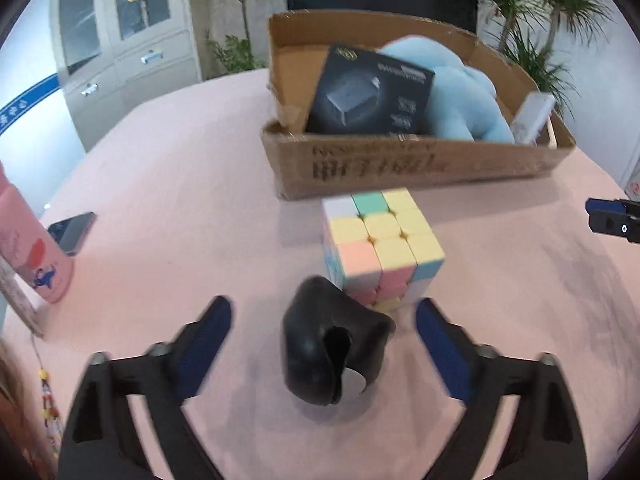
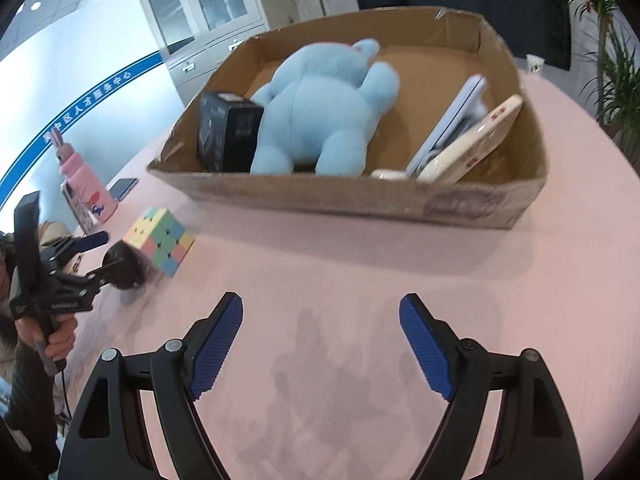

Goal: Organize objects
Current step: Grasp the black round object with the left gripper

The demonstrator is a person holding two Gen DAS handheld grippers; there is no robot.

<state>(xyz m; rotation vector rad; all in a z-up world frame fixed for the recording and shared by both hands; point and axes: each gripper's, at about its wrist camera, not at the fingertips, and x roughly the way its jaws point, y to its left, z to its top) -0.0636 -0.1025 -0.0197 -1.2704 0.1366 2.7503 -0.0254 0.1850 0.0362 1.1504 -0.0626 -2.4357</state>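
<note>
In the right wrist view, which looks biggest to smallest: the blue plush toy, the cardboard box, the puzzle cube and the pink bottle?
1. cardboard box
2. blue plush toy
3 and 4. puzzle cube and pink bottle: they look about alike, and the bottle sits farther away, so I won't rank them.

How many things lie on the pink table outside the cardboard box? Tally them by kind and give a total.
Puzzle cube: 1
Black soft object: 1
Pink bottle: 1
Dark phone: 1
Flat patterned case with bead strap, beside the bottle: 1
Total: 5
</note>
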